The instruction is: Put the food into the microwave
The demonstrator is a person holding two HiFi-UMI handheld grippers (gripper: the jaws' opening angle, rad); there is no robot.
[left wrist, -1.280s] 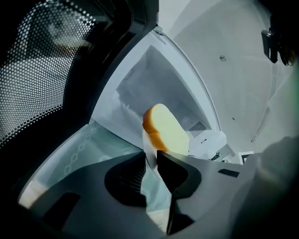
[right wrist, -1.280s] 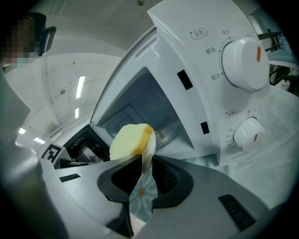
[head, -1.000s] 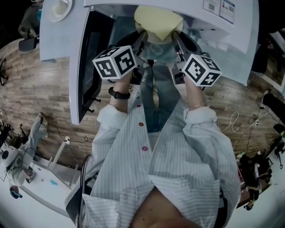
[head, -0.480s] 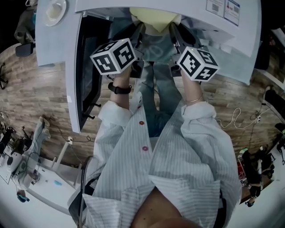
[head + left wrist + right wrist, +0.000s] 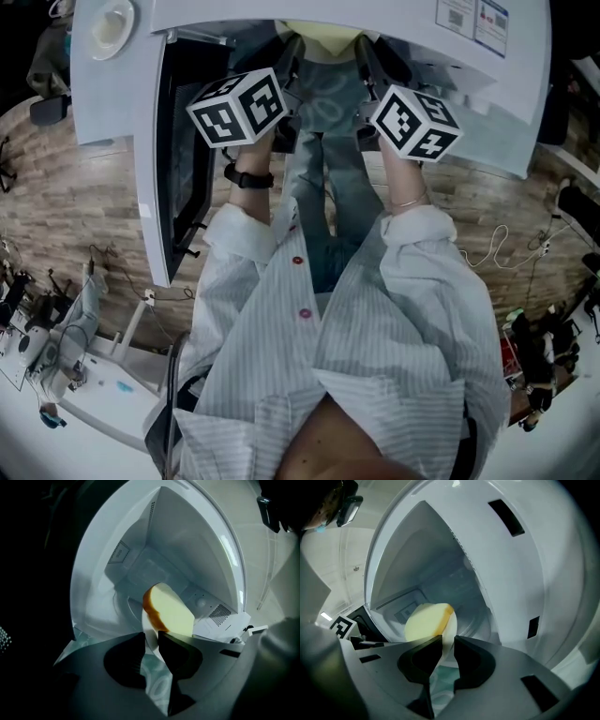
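White round plate (image 5: 147,626) with pale yellow bread slice (image 5: 171,613) now deeper past white microwave (image 5: 187,550) front edge. Right gripper (image 5: 448,645) clamped on rim; left gripper (image 5: 151,641) jaws opening around rim. Release likely near.

The microwave (image 5: 234,11) hides most of the bread (image 5: 323,31) and part of its plate (image 5: 333,98).

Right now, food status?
Left gripper jaws opening, right gripper shut, both on rim of white plate. Pale yellow bread slice aboard, at mouth of open white microwave. Nothing blocking.
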